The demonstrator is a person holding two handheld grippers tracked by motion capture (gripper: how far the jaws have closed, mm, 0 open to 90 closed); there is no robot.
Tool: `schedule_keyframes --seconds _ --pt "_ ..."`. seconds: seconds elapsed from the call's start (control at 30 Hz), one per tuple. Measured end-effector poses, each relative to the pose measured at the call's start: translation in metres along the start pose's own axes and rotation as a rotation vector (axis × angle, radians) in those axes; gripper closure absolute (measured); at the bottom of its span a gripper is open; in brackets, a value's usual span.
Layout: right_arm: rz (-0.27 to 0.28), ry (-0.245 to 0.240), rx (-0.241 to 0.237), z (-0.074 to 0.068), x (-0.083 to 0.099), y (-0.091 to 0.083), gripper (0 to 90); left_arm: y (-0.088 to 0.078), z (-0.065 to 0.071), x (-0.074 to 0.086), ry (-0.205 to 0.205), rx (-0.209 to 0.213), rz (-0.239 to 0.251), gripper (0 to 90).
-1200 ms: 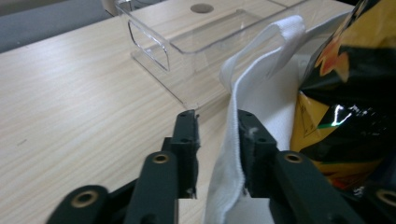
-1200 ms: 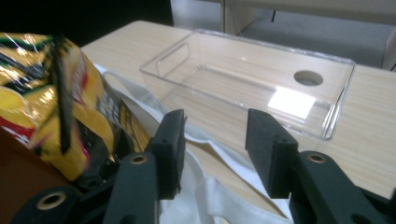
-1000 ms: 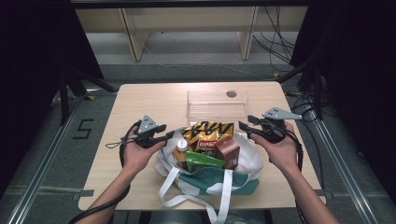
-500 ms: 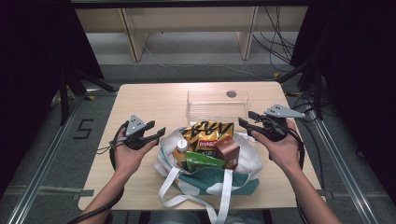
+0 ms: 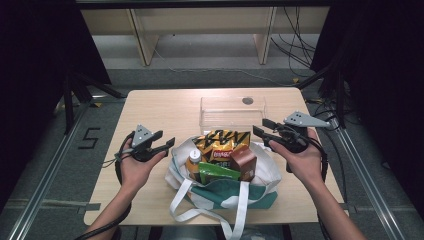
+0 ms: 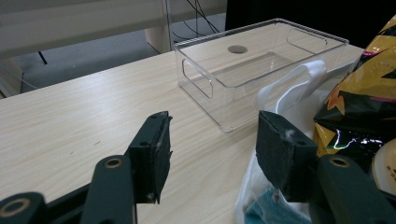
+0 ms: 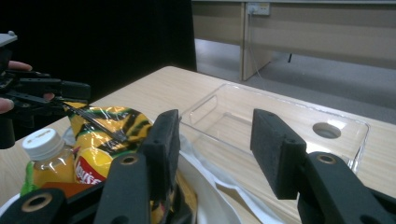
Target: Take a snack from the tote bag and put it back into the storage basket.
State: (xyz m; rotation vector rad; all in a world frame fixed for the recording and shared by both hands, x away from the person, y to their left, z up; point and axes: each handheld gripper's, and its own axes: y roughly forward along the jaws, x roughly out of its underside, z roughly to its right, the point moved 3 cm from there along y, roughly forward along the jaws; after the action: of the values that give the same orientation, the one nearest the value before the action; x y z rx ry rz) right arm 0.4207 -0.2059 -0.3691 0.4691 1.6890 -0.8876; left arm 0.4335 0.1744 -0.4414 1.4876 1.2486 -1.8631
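Observation:
A white tote bag [image 5: 270, 170] with teal trim sits at the front middle of the table. It holds a yellow chip bag [image 5: 222, 139], an orange bottle with a white cap [image 5: 193, 159], a brown carton [image 5: 243, 162] and a green packet [image 5: 215, 172]. My left gripper [image 5: 167, 140] hovers just left of the bag, open; its jaws have just been opening, with nothing between them [image 6: 212, 144]. My right gripper [image 5: 260, 126] hovers at the bag's right rim, open; its jaws have just closed a little and are empty [image 7: 215, 144]. In the right gripper view the chip bag [image 7: 102, 130] and bottle [image 7: 44, 144] lie below.
An empty clear plastic bin [image 5: 232, 112] stands behind the bag at the table's back middle, also in the left gripper view [image 6: 261, 60]. Bare wooden table [image 5: 160, 110] spreads to the left. The bag's white straps [image 5: 180, 200] hang toward the front edge.
My left gripper has drawn back to the left, away from the bag's rim, and its jaws have spread. The right hand has stayed almost in place.

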Motion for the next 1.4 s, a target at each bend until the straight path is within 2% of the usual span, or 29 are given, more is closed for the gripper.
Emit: schedule_keyframes --seconds 0.07,0.1,0.13,0.2,0.23,0.3,0.33,0.4,0.47,0.53,0.57,0.63,0.73,0.83,0.87,0.93,0.97,1.07,1.1,1.13,1.3,1.33,1.4 --pt "0.001 0.007 -0.002 -0.004 -0.002 -0.001 53.3 -0.002 0.0 0.001 -0.002 0.001 -0.002 44.5" --pt "0.009 -0.008 -0.017 -0.004 -0.003 -0.001 53.6 -0.002 0.0 0.001 -0.003 0.0 -0.003 44.5" --pt "0.003 0.004 -0.028 -0.007 -0.004 -0.001 53.8 -0.003 0.0 0.001 -0.002 0.001 -0.003 44.4" --pt "0.012 -0.02 -0.042 -0.01 -0.005 0.002 53.9 -0.003 0.0 0.001 -0.001 0.001 -0.001 44.4" --pt "-0.005 -0.005 -0.054 -0.013 -0.004 0.003 53.9 -0.003 0.0 0.001 -0.003 0.001 -0.002 44.4" --pt "0.004 -0.018 -0.05 -0.014 -0.004 0.006 54.1 -0.002 0.0 0.001 -0.003 0.002 -0.002 44.3" --pt "-0.03 0.008 -0.08 -0.018 -0.001 0.009 54.5 -0.002 0.001 0.001 -0.002 0.006 -0.003 44.2" --pt "-0.03 0.0 -0.083 -0.017 -0.001 0.011 54.9 -0.002 0.001 0.001 -0.003 0.007 -0.004 44.2" --pt "-0.051 -0.022 -0.091 -0.017 0.002 0.017 56.9 -0.001 0.001 0.001 -0.003 0.007 -0.006 44.2" --pt "-0.077 0.003 -0.105 -0.019 0.005 0.02 58.2 0.0 0.001 0.001 -0.005 0.012 -0.003 44.1" --pt "-0.08 -0.009 -0.109 -0.017 0.006 0.022 59.4 0.0 0.001 0.001 -0.006 0.007 -0.007 44.1" --pt "-0.097 -0.002 -0.121 -0.015 0.008 0.025 61.2 0.0 0.001 0.001 -0.003 0.011 -0.006 44.1" --pt "-0.127 0.04 -0.138 -0.015 0.011 0.028 62.8 0.001 0.001 0.002 0.0 0.008 -0.011 44.1" --pt "-0.154 0.051 -0.143 -0.014 0.013 0.029 62.8 0.002 0.001 0.002 0.0 0.01 -0.011 44.1" --pt "-0.142 0.037 -0.167 -0.012 0.014 0.033 63.1 0.002 0.002 0.002 0.002 0.011 -0.012 44.1" --pt "-0.15 0.006 -0.156 -0.011 0.014 0.034 65.5 0.003 0.002 0.002 0.003 0.012 -0.012 44.1" --pt "-0.145 0.022 -0.165 -0.012 0.015 0.035 67.5 0.003 0.002 0.002 0.003 0.012 -0.012 44.1" --pt "-0.15 0.021 -0.164 -0.012 0.015 0.035 72.5 0.003 0.001 0.003 0.002 0.012 -0.014 44.1" --pt "-0.145 -0.003 -0.149 -0.011 0.015 0.034 73.9 0.003 0.001 0.003 -0.001 0.013 -0.013 44.1" --pt "-0.156 0.032 -0.165 -0.014 0.016 0.034 75.4 0.003 0.001 0.003 -0.001 0.009 -0.015 44.1" --pt "-0.166 -0.003 -0.16 -0.015 0.017 0.033 83.6 0.003 0.002 0.003 0.008 0.009 -0.019 44.1" --pt "-0.172 0.021 -0.169 -0.018 0.017 0.032 85.8 0.003 0.002 0.003 0.008 0.009 -0.018 44.1" --pt "-0.156 -0.004 -0.184 -0.019 0.017 0.033 89.7 0.004 0.002 0.003 0.009 0.012 -0.018 44.1"
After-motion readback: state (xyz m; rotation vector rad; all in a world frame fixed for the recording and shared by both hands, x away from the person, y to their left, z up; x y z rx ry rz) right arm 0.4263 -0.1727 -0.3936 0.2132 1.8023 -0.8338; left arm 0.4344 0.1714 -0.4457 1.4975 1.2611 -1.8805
